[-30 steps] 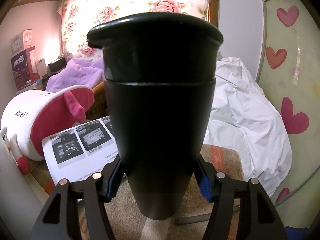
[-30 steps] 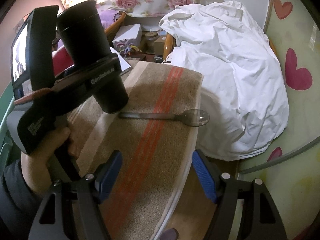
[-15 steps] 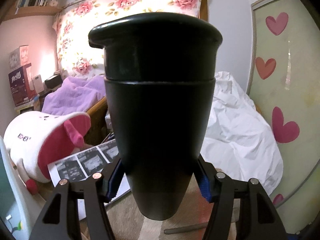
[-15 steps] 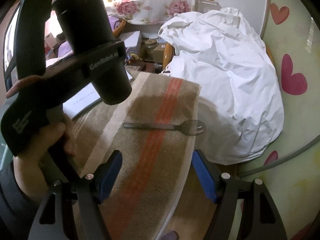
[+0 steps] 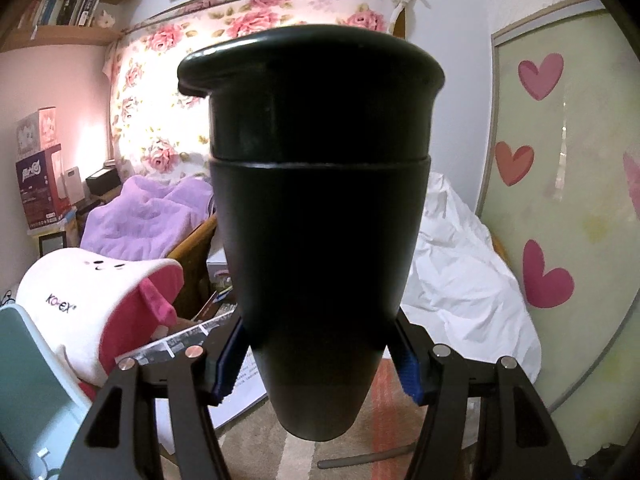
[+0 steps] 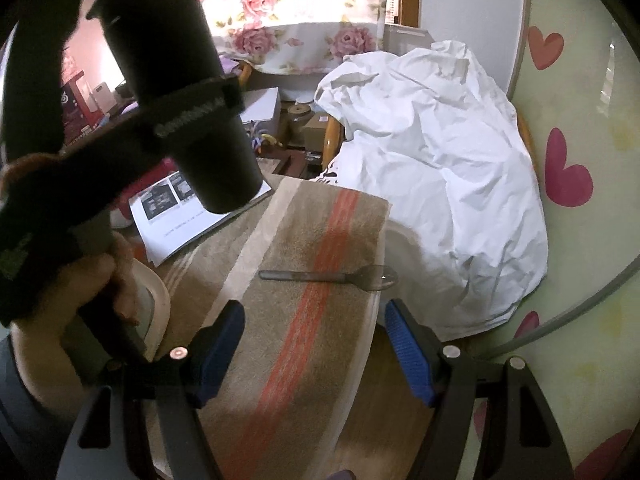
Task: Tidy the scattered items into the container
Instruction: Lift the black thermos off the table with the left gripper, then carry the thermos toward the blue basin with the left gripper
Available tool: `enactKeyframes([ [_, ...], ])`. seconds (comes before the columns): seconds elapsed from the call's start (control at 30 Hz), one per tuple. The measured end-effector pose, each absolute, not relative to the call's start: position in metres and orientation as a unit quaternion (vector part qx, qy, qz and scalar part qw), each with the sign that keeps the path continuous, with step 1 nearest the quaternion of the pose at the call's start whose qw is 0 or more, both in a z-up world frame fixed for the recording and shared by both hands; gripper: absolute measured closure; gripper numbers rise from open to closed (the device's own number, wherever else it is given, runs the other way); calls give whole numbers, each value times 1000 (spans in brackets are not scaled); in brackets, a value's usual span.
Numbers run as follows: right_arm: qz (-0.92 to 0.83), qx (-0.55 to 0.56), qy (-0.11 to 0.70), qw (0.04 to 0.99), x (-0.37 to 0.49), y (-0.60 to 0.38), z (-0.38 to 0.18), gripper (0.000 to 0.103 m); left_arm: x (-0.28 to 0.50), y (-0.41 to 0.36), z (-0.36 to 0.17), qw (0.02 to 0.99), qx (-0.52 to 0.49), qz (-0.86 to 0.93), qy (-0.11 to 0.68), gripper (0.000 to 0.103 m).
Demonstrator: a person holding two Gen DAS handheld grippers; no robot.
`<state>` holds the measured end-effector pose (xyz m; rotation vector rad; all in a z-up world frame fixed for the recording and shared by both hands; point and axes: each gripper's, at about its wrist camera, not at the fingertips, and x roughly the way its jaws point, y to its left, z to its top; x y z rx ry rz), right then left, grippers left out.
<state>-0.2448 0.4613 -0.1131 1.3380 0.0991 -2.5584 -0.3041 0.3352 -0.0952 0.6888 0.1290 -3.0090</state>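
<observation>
My left gripper (image 5: 316,364) is shut on a black lidded cup (image 5: 316,208) and holds it upright, well above the table. The cup (image 6: 176,92) also shows in the right wrist view at upper left, clamped in the left gripper. A metal spoon (image 6: 332,276) lies across the red stripe of the tan cloth (image 6: 280,320), bowl to the right near the table edge; its handle shows in the left wrist view (image 5: 368,458). My right gripper (image 6: 314,344) is open and empty, just short of the spoon.
A printed sheet (image 6: 180,216) lies on the table's far left. A white and pink plush (image 5: 100,312) sits beyond it. A heap of white fabric (image 6: 432,168) lies right of the table. A cream rim (image 6: 156,304) shows at left, below the hand.
My left gripper has lifted the black cup higher, away from the cloth. My right gripper has moved a little closer to the spoon. The spoon has not moved.
</observation>
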Motion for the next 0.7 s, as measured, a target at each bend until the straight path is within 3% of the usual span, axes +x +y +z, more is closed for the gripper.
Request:
enactKeyframes([
  [0.7,-900,413,40,129,-208,428,-24,27,-241,275,2,25,173,-984,39,36],
])
